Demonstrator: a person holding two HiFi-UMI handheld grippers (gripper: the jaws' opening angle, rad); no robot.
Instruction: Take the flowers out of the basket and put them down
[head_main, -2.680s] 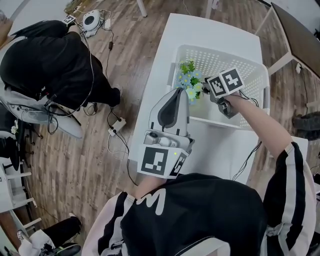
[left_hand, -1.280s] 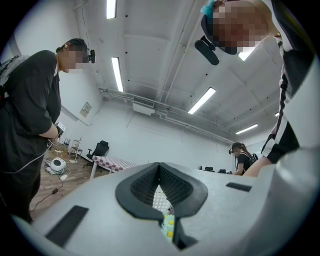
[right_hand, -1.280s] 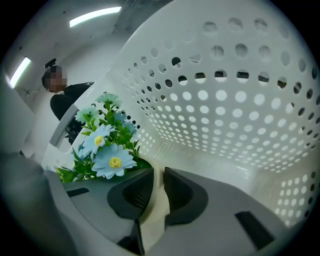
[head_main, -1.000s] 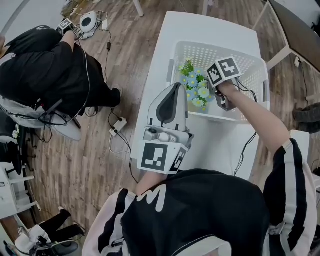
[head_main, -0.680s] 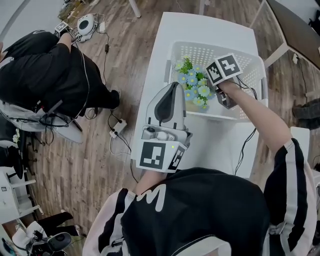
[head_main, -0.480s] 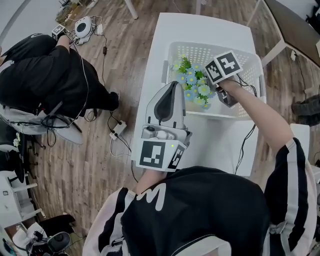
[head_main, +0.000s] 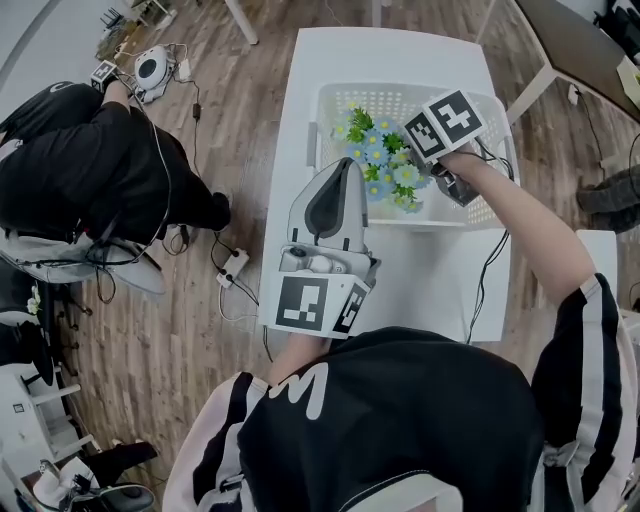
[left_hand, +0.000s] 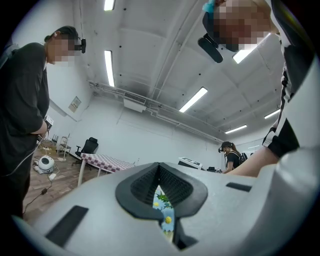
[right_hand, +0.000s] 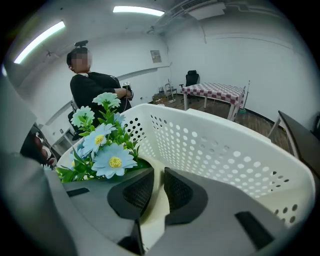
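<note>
This looks like the lifting step. The right gripper (right_hand: 159, 172) has the flowers (right_hand: 114, 161) in hand, but they are not yet clear of the basket (right_hand: 215, 145), so nothing has been put down.

Its pads (right_hand: 177, 192) stand close together with only a narrow gap, and that gap is filled by a cream pot (right_hand: 156, 215). I take it for the pot's rim, though from here it could be a wrapper round the stems. The blue and white blooms and green leaves fan out just to the left of the fingers and above them. The basket's perforated wall curves round beyond the fingertips and off to their right, with its rim higher than the jaws.

The left gripper (left_hand: 159, 170) is held out level, well short of the basket. Its jaws are closed tip to tip and grip nothing. The only thing showing through the slit below the tips is a bit of the blooms far ahead.

As I judge it, the next move is to bring the pot up until it clears the rim. It would then go sideways to the bare table (head_main: 440, 270) on the near side of the basket and be set down upright before the pinch is let go. With the hold on one edge of the pot, it may tilt or catch the wall.
</note>
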